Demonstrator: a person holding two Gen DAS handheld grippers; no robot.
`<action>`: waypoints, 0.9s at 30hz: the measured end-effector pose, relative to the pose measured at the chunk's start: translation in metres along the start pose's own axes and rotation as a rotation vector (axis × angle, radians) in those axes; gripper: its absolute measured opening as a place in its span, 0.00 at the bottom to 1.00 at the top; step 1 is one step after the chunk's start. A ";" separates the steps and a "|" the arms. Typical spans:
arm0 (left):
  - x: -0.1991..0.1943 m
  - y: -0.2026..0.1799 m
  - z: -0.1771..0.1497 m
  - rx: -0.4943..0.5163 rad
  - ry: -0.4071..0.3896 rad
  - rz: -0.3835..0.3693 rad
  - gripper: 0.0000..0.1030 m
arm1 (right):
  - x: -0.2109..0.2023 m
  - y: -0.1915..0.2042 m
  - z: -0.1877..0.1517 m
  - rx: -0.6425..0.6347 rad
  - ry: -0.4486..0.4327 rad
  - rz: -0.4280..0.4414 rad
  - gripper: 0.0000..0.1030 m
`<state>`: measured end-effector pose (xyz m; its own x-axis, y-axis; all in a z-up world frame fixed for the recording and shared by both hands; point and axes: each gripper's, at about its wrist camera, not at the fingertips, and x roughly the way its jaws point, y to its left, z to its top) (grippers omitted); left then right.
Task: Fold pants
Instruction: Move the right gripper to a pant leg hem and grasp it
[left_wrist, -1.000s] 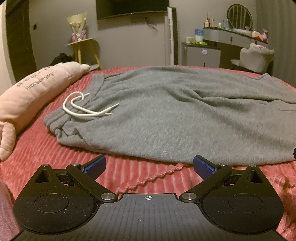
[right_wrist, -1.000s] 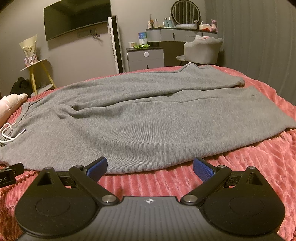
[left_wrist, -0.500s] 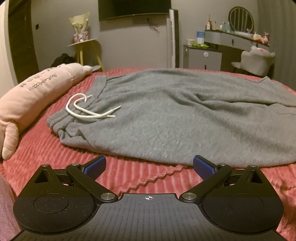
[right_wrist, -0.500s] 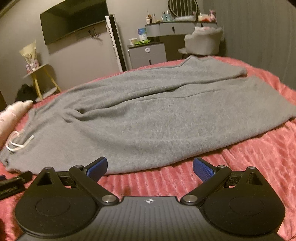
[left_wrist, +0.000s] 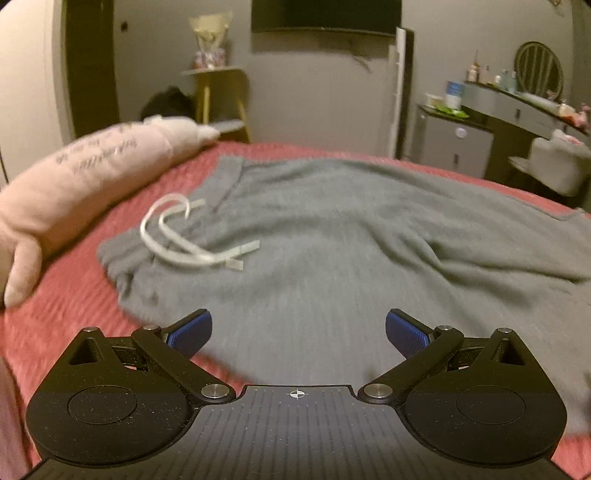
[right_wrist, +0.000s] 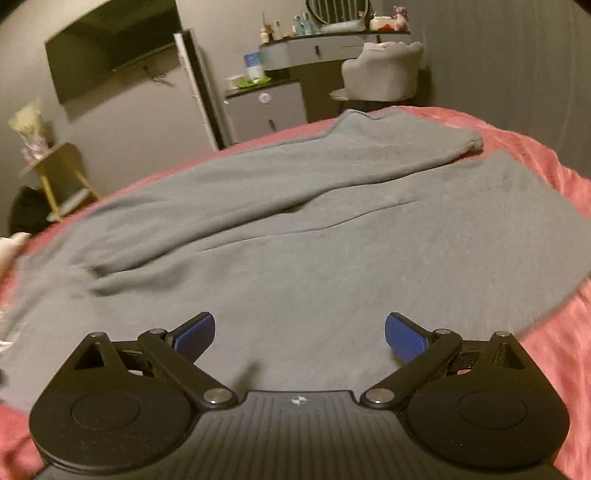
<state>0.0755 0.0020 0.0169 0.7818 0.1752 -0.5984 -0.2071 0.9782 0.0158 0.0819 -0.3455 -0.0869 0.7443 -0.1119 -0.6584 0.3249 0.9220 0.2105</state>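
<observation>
Red ribbed bedspread (left_wrist: 66, 302) carries your grey pants (left_wrist: 332, 258), laid flat with the waistband at left and the legs running right. Your left gripper (left_wrist: 298, 330) and right gripper (right_wrist: 299, 332) hang over the near edge of the cloth, fingers spread wide, holding nothing. Writing on the pink pillow (left_wrist: 85, 177) is too blurred to read.

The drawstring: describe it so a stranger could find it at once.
Start at the red bedspread and the grey pants spread across it. At their waistband end, beside the long pink pillow, lies the drawstring: a flat white looped cord, the only white thing on the grey cloth.
</observation>
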 end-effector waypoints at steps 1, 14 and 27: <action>0.008 -0.005 0.004 0.013 -0.010 0.023 1.00 | 0.019 -0.007 0.000 0.008 0.041 -0.008 0.96; 0.091 -0.018 -0.003 0.013 -0.117 0.127 1.00 | 0.059 -0.027 0.076 -0.114 0.107 0.114 0.95; 0.115 0.006 -0.011 -0.120 -0.031 0.010 1.00 | 0.277 -0.012 0.310 0.251 -0.011 -0.230 0.85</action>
<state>0.1572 0.0271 -0.0610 0.7965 0.1898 -0.5740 -0.2822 0.9564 -0.0754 0.4647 -0.5023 -0.0477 0.6406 -0.3121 -0.7016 0.6175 0.7525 0.2292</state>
